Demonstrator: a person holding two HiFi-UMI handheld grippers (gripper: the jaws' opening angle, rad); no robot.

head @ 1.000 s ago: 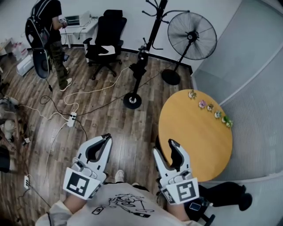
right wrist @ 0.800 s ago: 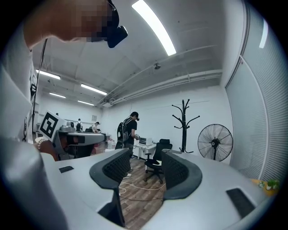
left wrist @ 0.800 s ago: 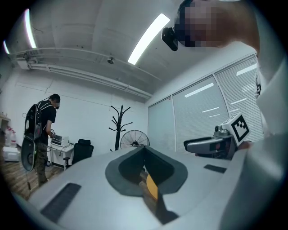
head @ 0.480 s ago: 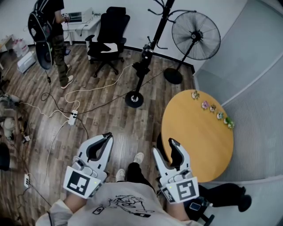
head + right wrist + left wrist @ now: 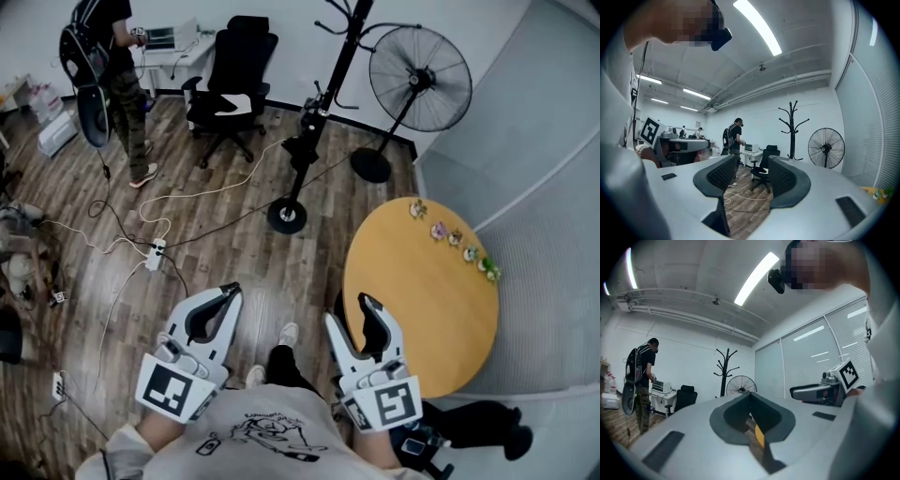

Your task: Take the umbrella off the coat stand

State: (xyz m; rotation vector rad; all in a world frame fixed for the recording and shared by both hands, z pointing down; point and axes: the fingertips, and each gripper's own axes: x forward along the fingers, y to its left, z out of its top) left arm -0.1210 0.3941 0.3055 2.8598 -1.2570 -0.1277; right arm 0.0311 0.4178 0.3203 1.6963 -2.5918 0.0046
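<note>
Umbrella (image 5: 301,148) hangs well ahead — left gripper (image 5: 229,291) fingers together, right gripper (image 5: 365,302) fingers apart.

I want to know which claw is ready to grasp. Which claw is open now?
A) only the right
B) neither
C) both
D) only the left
A: the right claw has its jaws apart, with the floor showing between them; the left claw has its jaws meeting at the tips.

Matt metal coat stand (image 5: 331,66), wood-plank floor (image 5: 244,272), smooth wooden table (image 5: 412,309)
</note>
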